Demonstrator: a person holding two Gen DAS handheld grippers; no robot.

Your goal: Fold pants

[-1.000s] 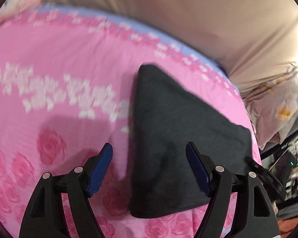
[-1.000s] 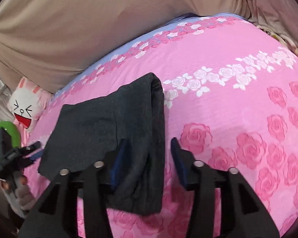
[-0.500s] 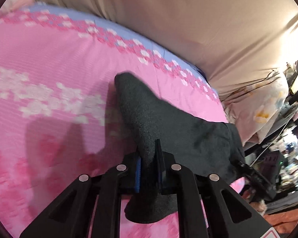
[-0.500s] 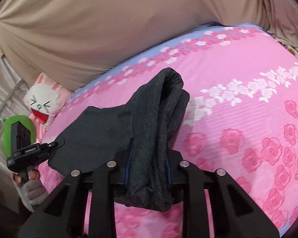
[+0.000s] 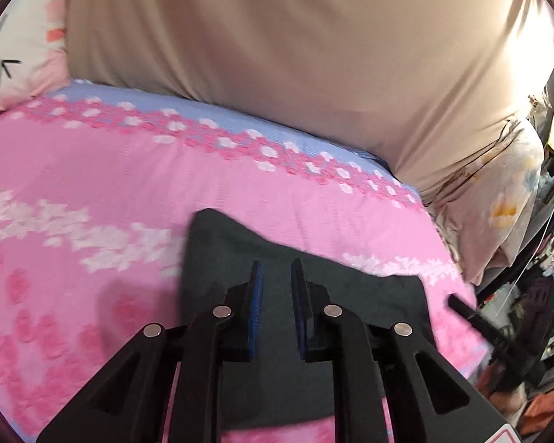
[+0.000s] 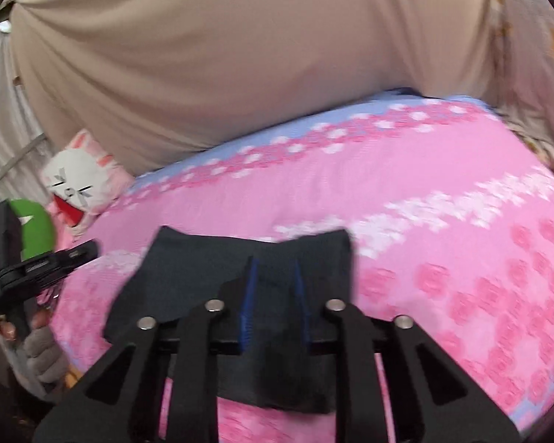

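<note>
My left claw [image 5: 276, 280] hovered narrowly parted over the dark pants [image 5: 314, 295] with nothing visibly between its pads, while my right claw [image 6: 275, 280] pinched a raised fold of them. The pants lay folded compactly on the pink floral bed [image 5: 74, 184]; folding seemed nearly finished. No containers were visible.

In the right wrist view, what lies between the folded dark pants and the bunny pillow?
Only bare pink floral bedsheet separates the pants from the bunny pillow in the right wrist view; the left claw pokes in lower down.

Matt dark knit pants [image 5: 240, 254] (pink printed cotton bedsheet [image 5: 92, 170])
</note>
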